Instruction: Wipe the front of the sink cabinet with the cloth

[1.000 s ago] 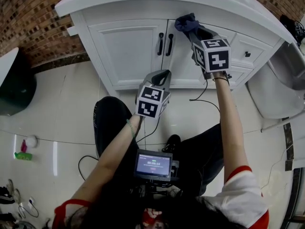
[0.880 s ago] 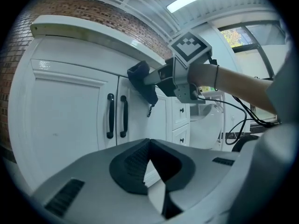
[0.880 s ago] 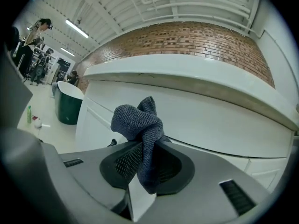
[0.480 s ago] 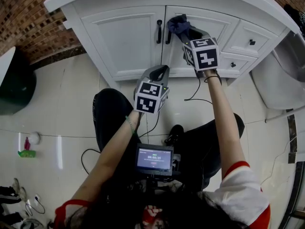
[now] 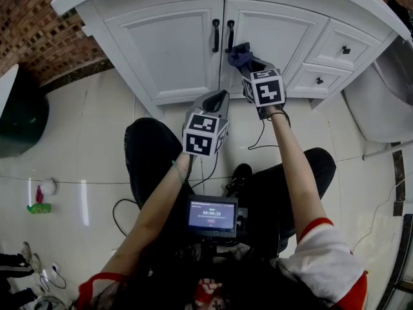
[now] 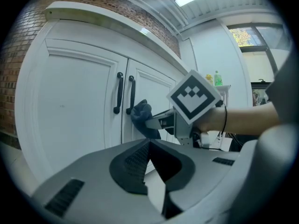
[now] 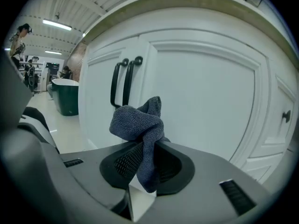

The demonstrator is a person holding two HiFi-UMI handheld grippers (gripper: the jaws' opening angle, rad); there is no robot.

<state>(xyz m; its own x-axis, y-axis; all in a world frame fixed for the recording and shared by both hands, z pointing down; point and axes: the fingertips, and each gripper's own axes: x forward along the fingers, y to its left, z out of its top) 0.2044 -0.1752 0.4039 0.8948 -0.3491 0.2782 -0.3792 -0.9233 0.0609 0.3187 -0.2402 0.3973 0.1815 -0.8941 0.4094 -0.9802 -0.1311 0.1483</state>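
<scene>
While the left gripper point(image 5: 219, 97) hangs nearest the person, above the pale floor point(image 5: 84, 141), with its jaws together and nothing between them, the right gripper point(image 5: 248, 62) reaches farther out, clamped on the bunched grey-blue cloth point(image 5: 240, 55). Farther still stands the white sink cabinet point(image 5: 161, 50), where the cloth lies up against the right door point(image 5: 274, 28), just below the two black handles point(image 5: 223, 35).

Two handles point(image 5: 215, 35), one cloth point(image 5: 240, 57) (perhaps two drawers point(image 5: 332, 41)).
</scene>
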